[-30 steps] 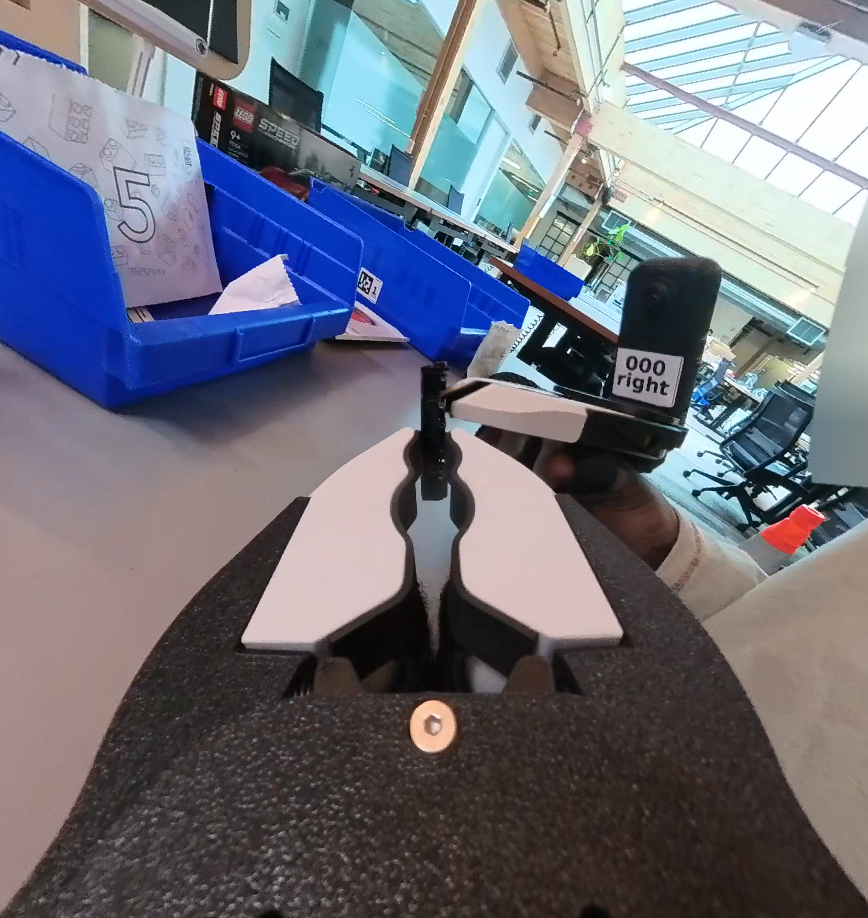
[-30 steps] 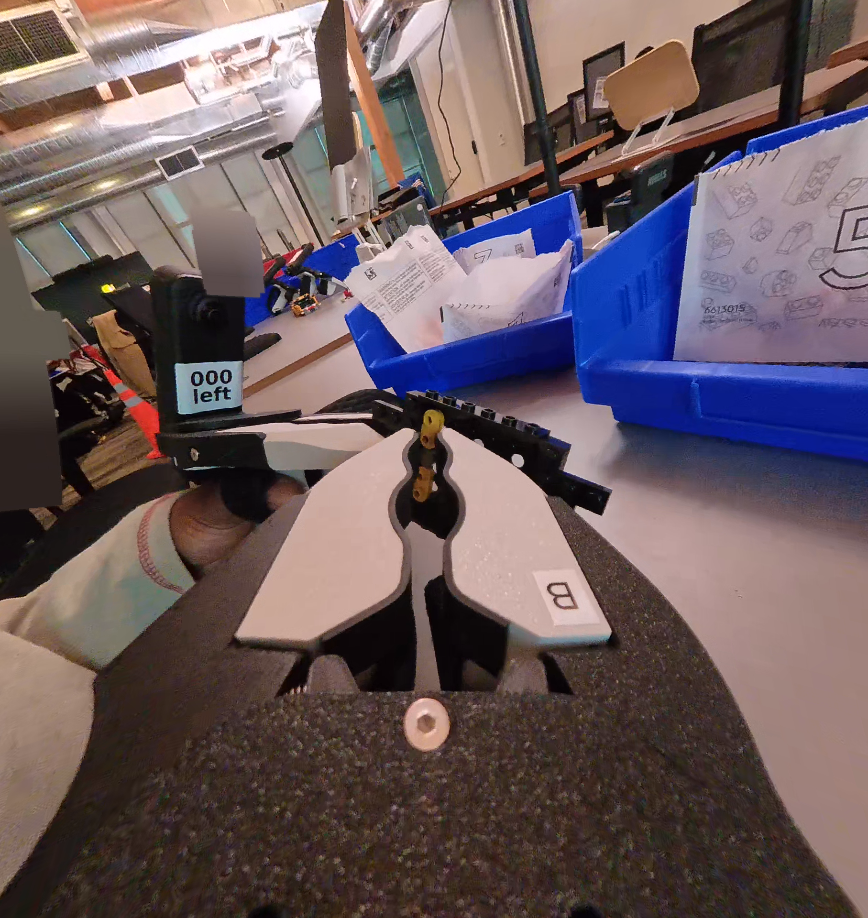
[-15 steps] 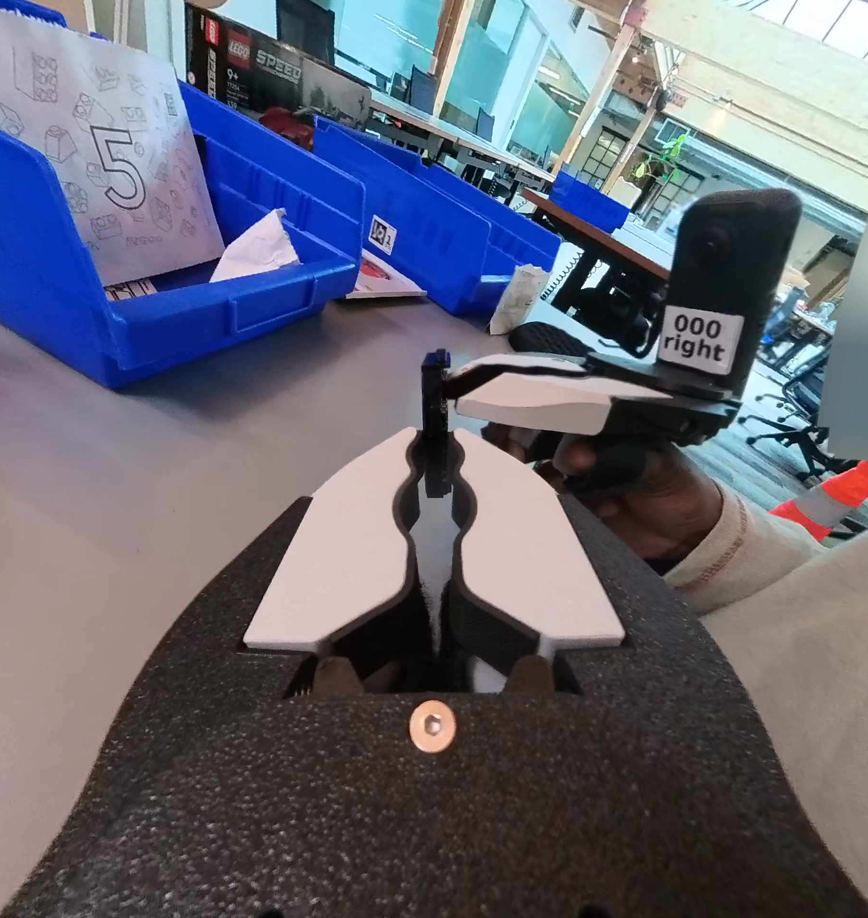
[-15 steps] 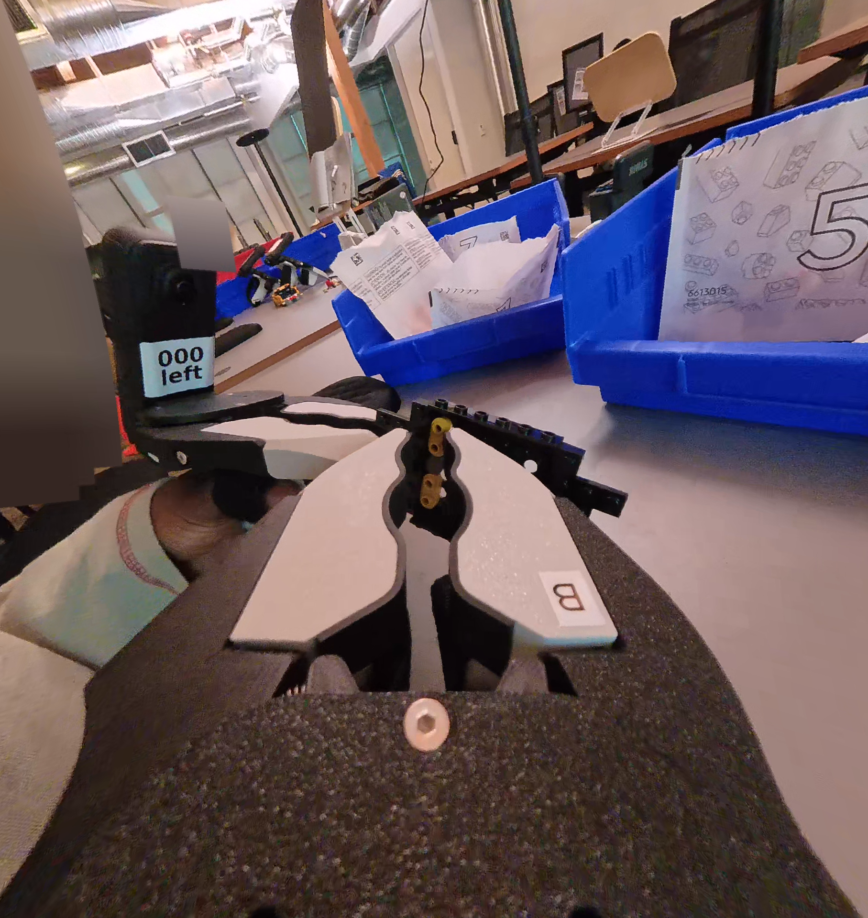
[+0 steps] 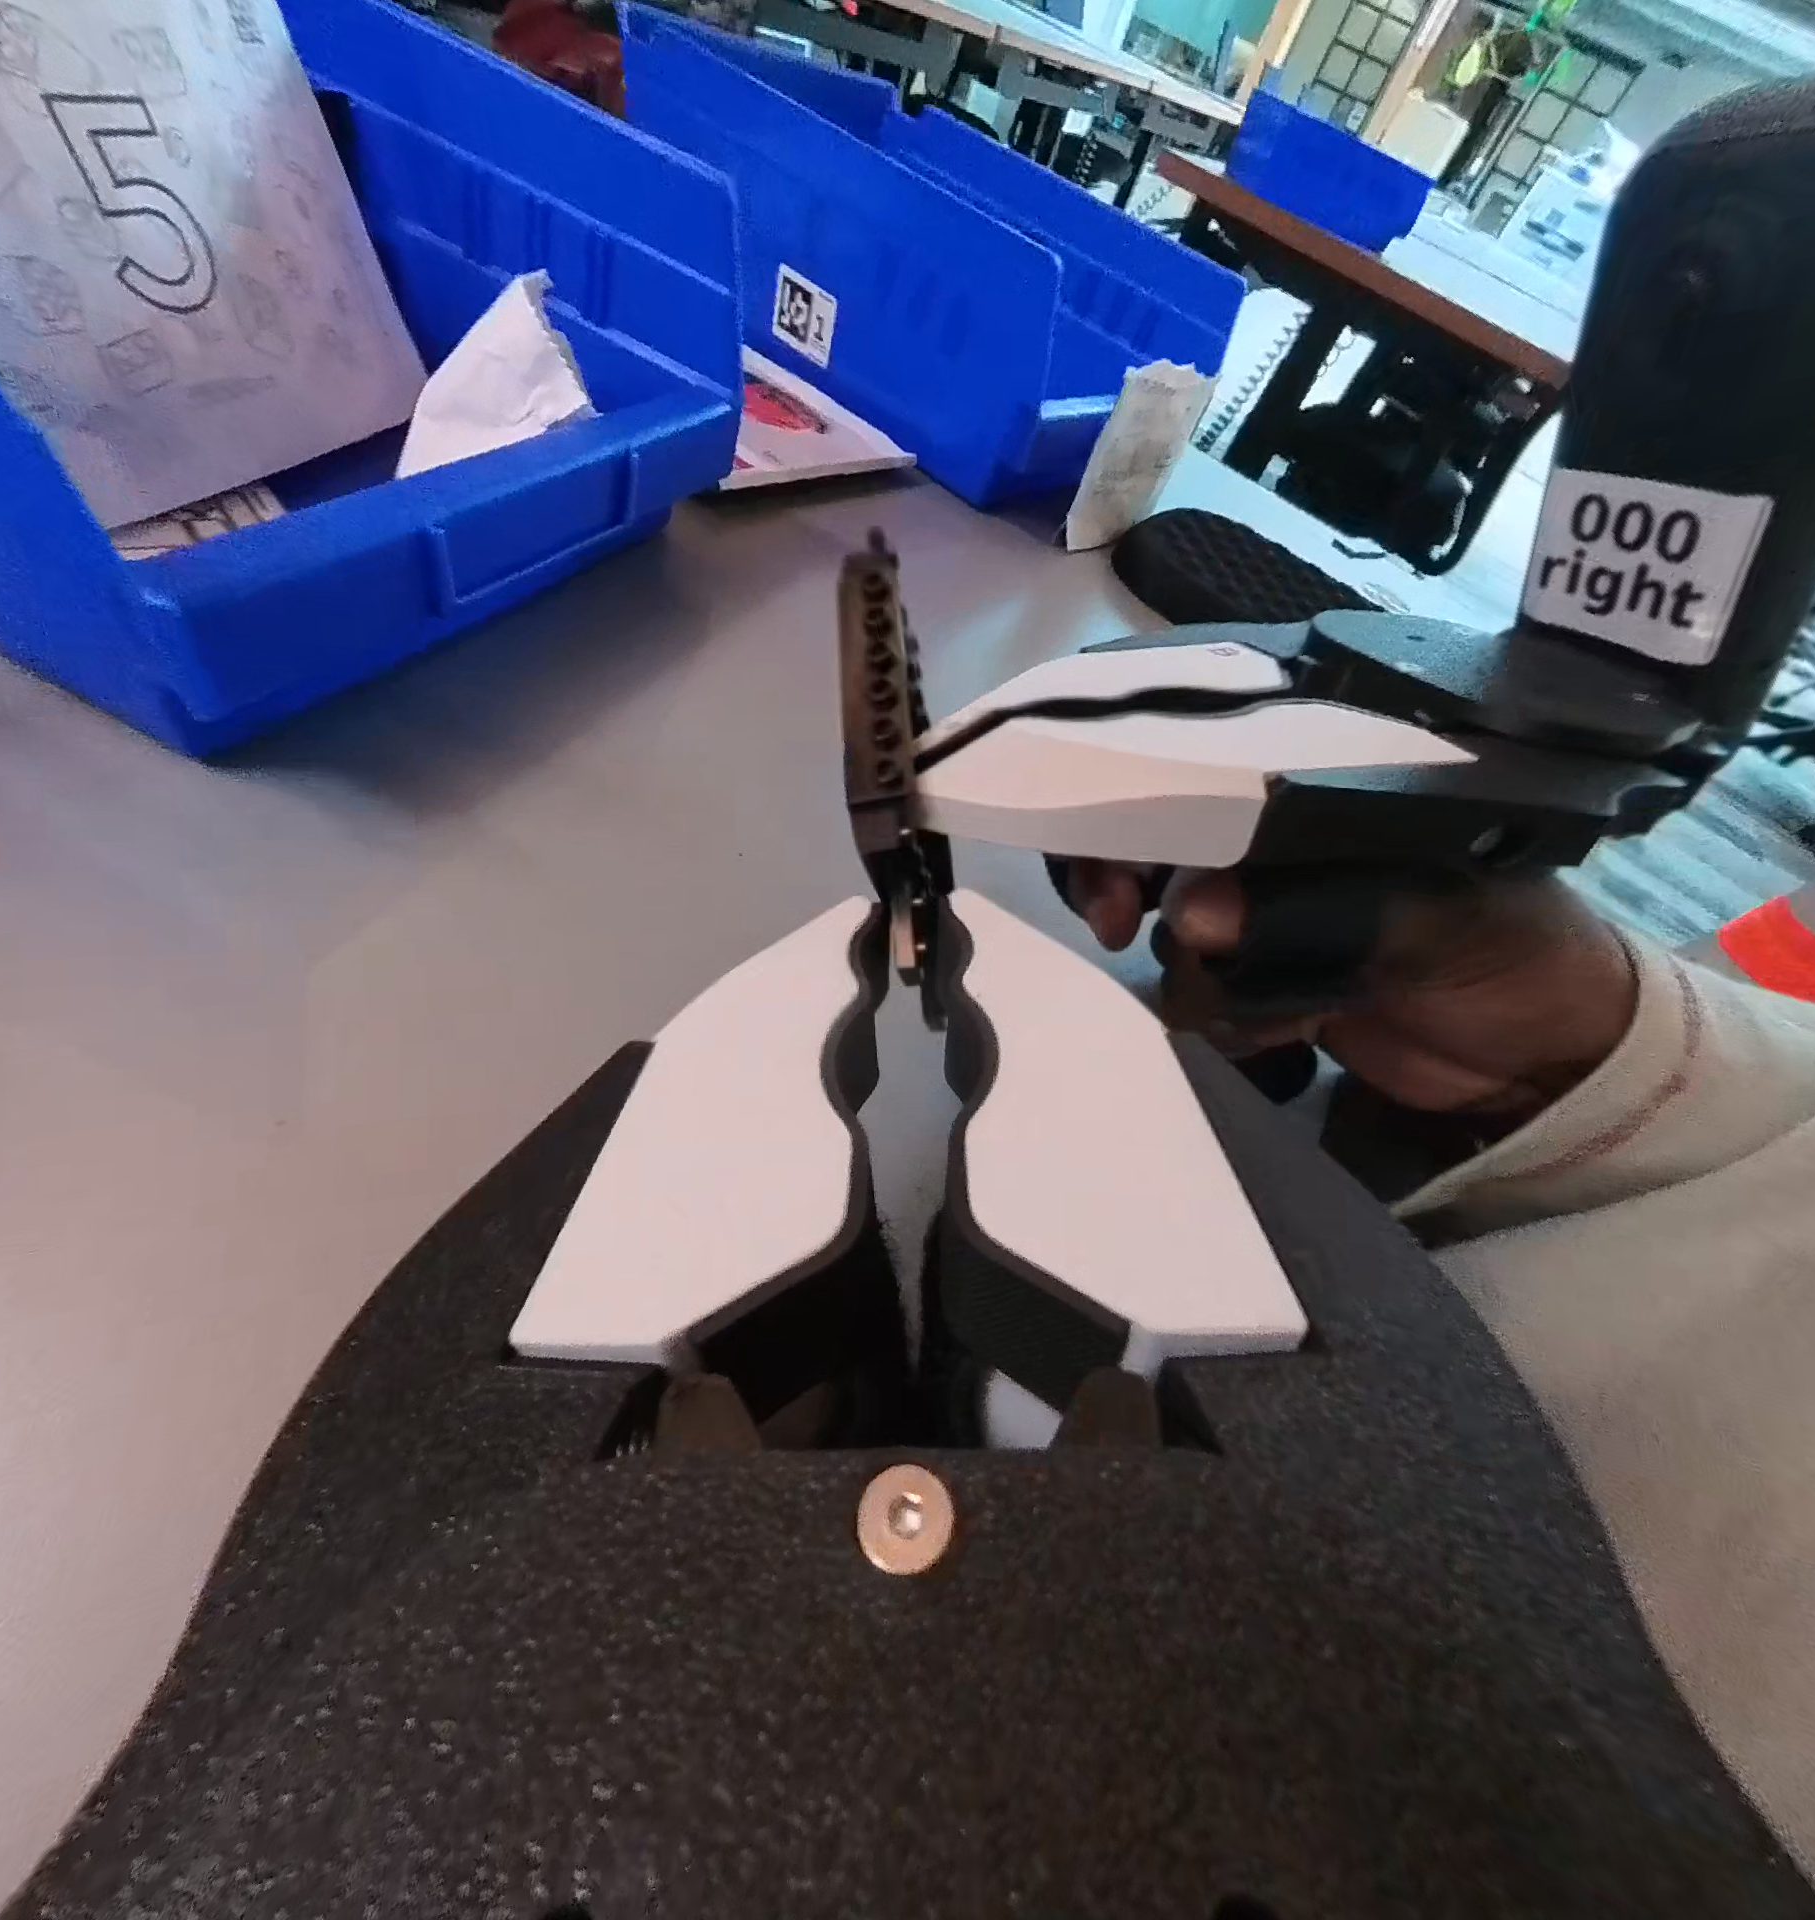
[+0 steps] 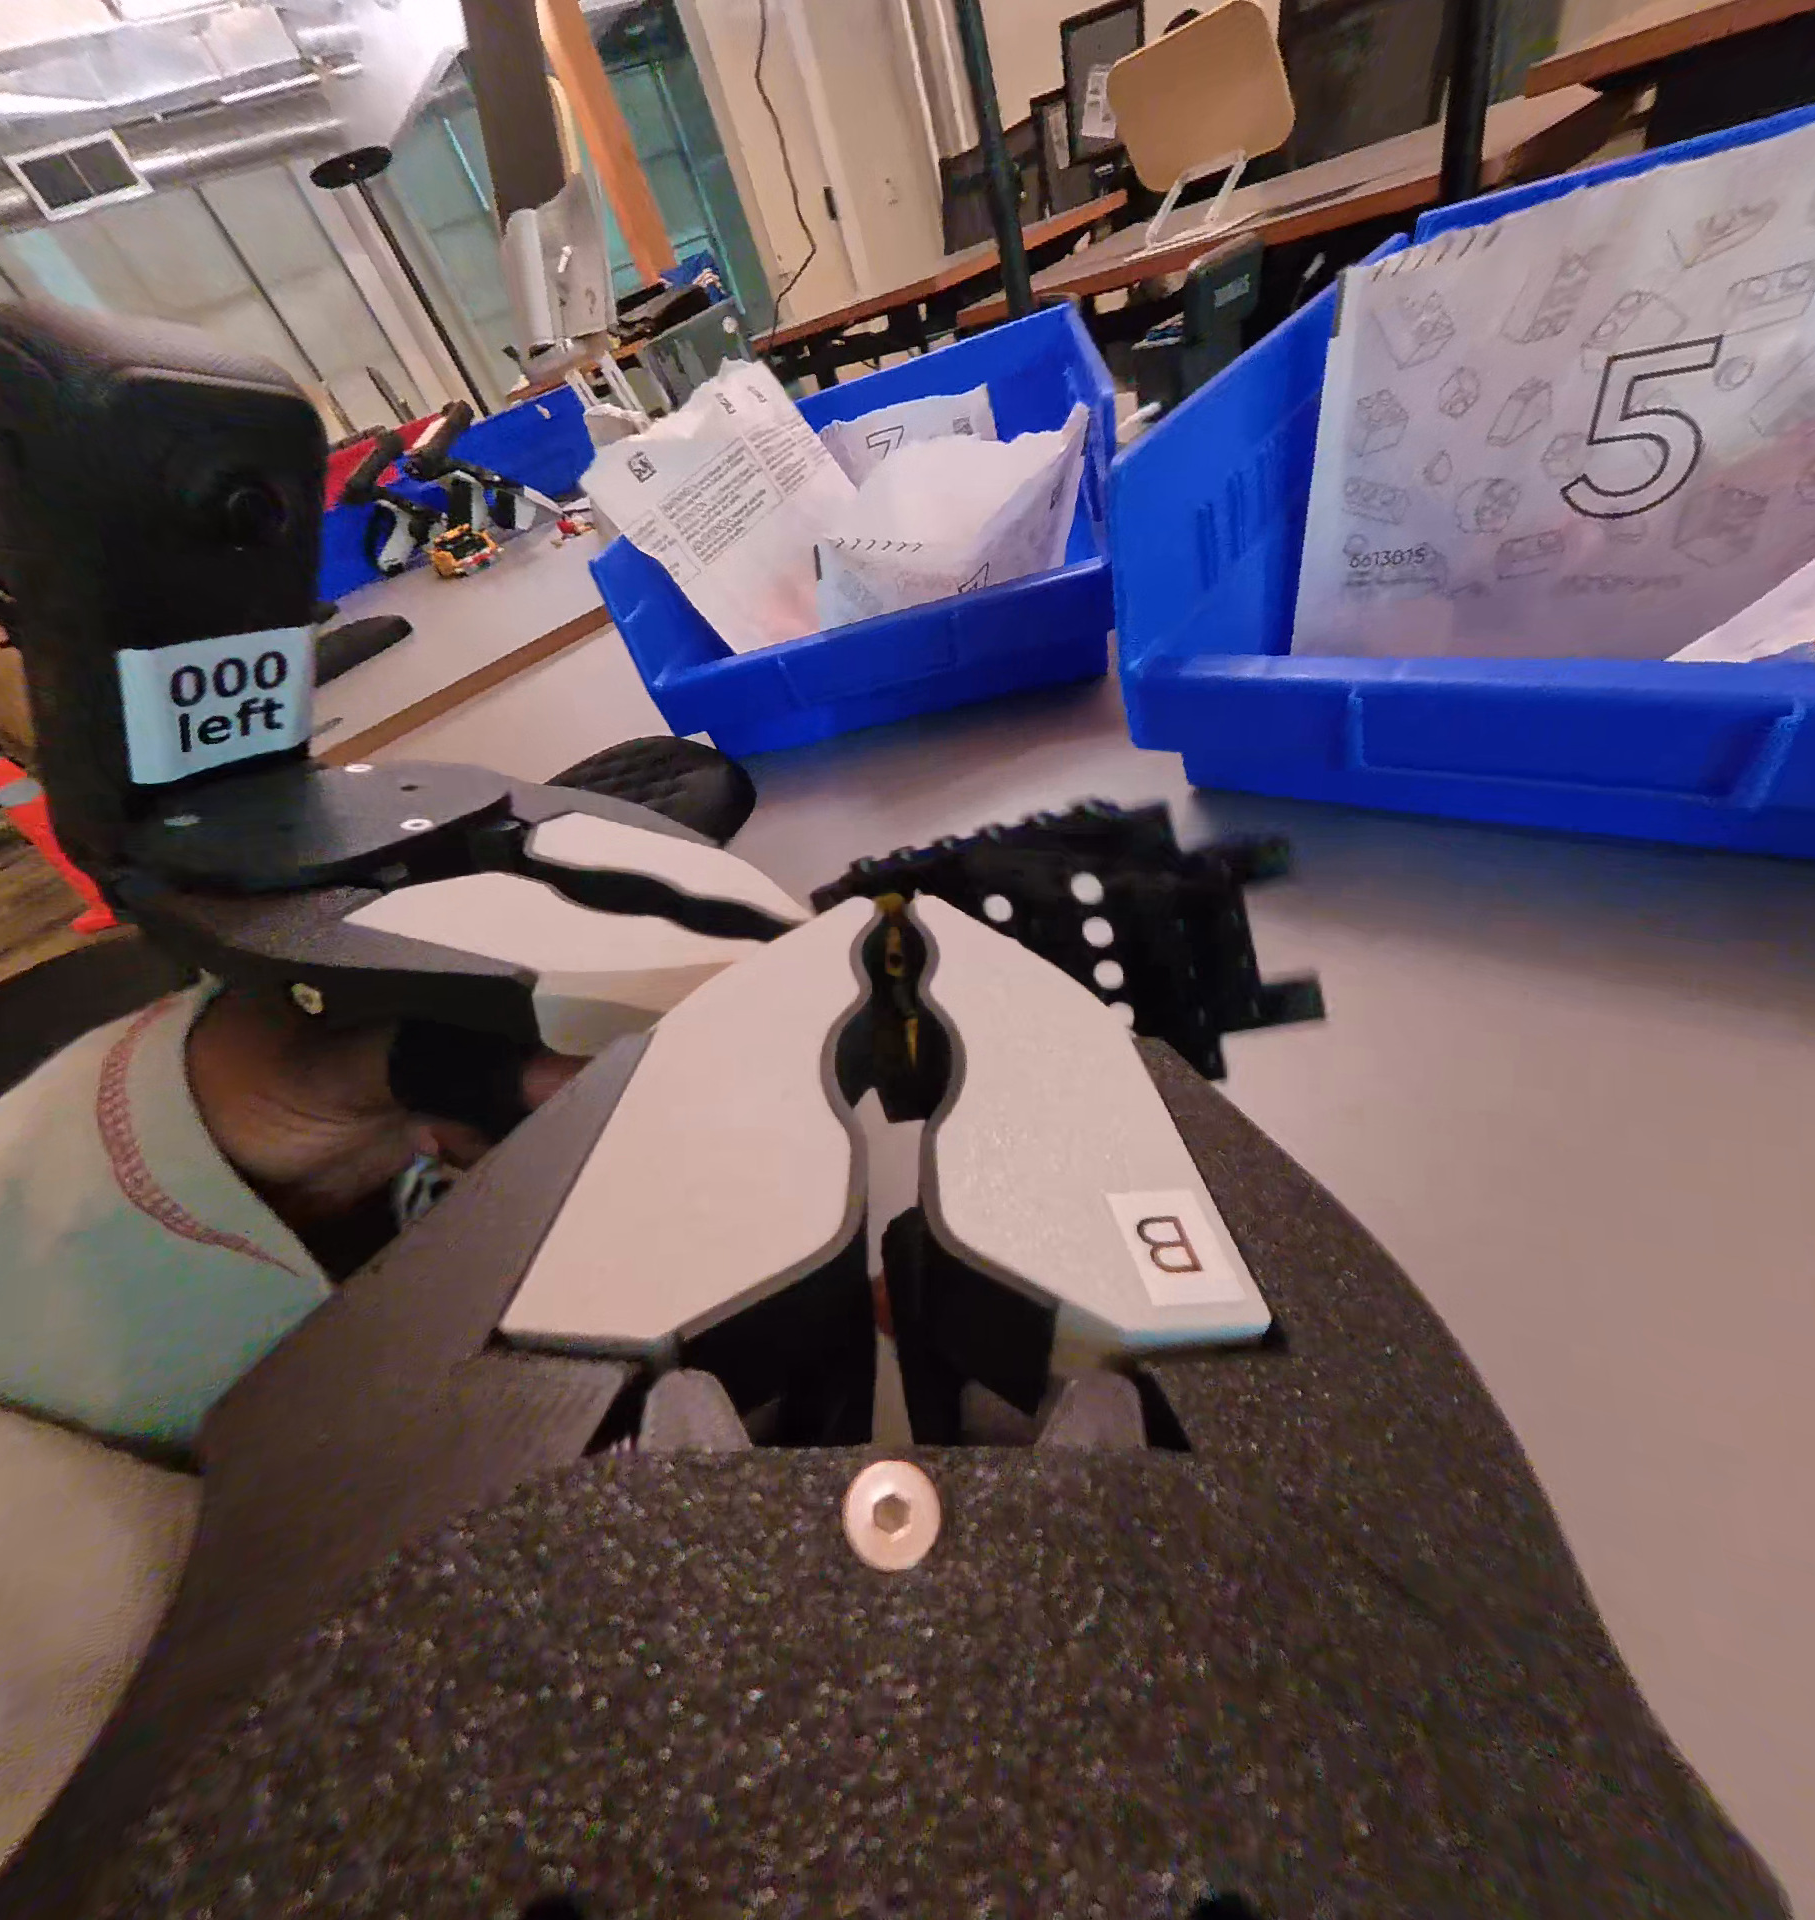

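Observation:
My left gripper (image 5: 911, 912) is shut on the lower end of a black studded brick assembly (image 5: 882, 717), which stands upright above its fingertips. My right gripper (image 5: 924, 774) comes in from the right with its tips against that assembly. In the right wrist view my right gripper (image 6: 895, 906) is shut on a small yellow pin piece (image 6: 895, 951) that sits against the black assembly (image 6: 1100, 914). That assembly shows its holed side just beyond the tips. The left gripper (image 6: 783, 920) meets it from the left. Both are held a little above the grey table (image 5: 363, 935).
Blue bins (image 5: 383, 561) with white paper bags (image 5: 144, 239) stand along the table's far side, and show too in the right wrist view (image 6: 1454, 717). A black padded rest (image 5: 1225, 571) lies behind the grippers. A booklet (image 5: 809, 442) lies between two bins. Gloved hands and pale sleeves (image 5: 1568, 1091) hold the grippers. Left and right tips are no more than a few centimetres apart.
Both grippers stayed shut and pressed closer together. The black assembly has turned, so its holed side now faces the right wrist view. Both views have tipped down toward the table.

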